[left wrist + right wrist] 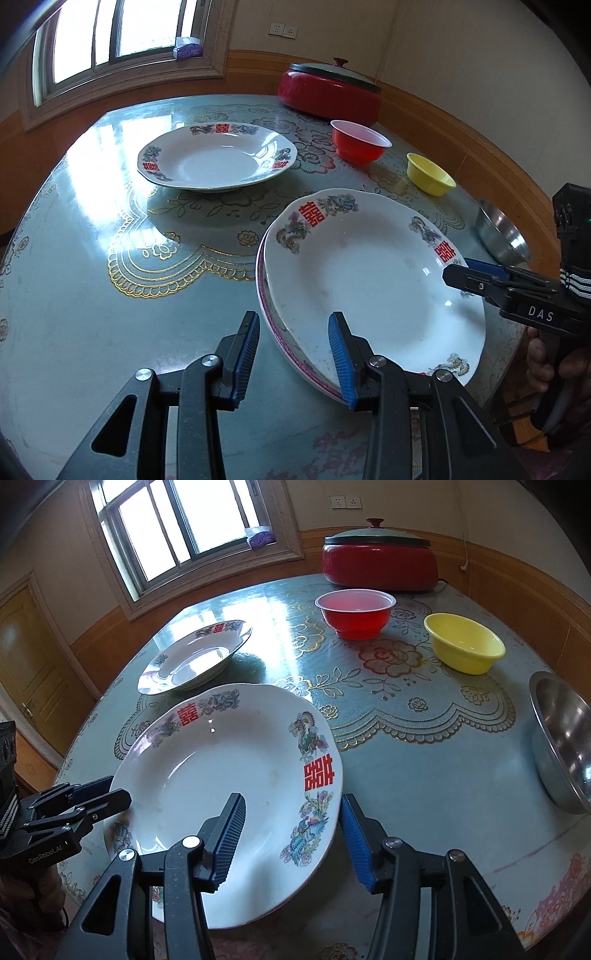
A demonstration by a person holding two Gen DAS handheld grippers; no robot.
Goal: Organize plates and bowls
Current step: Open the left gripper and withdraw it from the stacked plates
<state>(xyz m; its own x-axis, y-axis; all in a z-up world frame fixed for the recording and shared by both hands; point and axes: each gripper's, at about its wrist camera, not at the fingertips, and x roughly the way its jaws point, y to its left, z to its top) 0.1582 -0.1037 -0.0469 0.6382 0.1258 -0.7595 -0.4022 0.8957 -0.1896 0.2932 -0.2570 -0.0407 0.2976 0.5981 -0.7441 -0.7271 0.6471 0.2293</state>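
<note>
The left tool [293, 354] sits at the near left rim of the big plate [369, 280], its two fingers apart on either side of the rim and not pinching it. The right tool [293, 834] is open too, with the plate's right rim between its fingers. The big plate rests on a pink-edged plate [266, 314] on the worktop [110, 295]. Farther away are another plate [218, 158], a red bowl [358, 142], a yellow bowl [428, 173] and a metal bowl [500, 236].
</note>
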